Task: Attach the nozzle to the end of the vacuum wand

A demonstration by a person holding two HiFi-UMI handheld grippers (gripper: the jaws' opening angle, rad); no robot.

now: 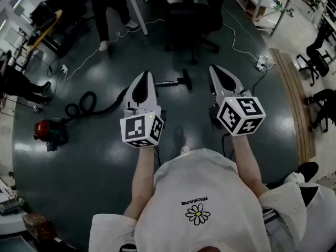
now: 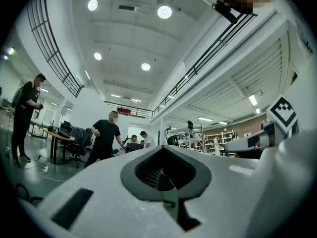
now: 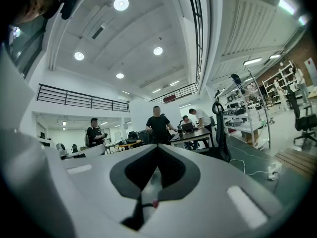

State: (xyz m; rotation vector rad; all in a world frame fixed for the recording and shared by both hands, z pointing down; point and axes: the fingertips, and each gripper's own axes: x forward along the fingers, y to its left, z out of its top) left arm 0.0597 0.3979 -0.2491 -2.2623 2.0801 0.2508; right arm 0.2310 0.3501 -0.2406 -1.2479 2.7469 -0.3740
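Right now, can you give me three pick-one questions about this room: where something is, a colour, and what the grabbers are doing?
1. Where is the small red vacuum cleaner? A. on the dark shiny floor, left of the person B. on a desk C. between the grippers
2. What colour is the curled vacuum hose? A. white B. black C. yellow
3. How are the left gripper and right gripper? A. both shut, empty B. both wide open C. one holding a hose
Answers: 1 A, it sits on the floor at the head view's left. 2 B, it looks black. 3 A, each gripper view shows jaws together, nothing between.
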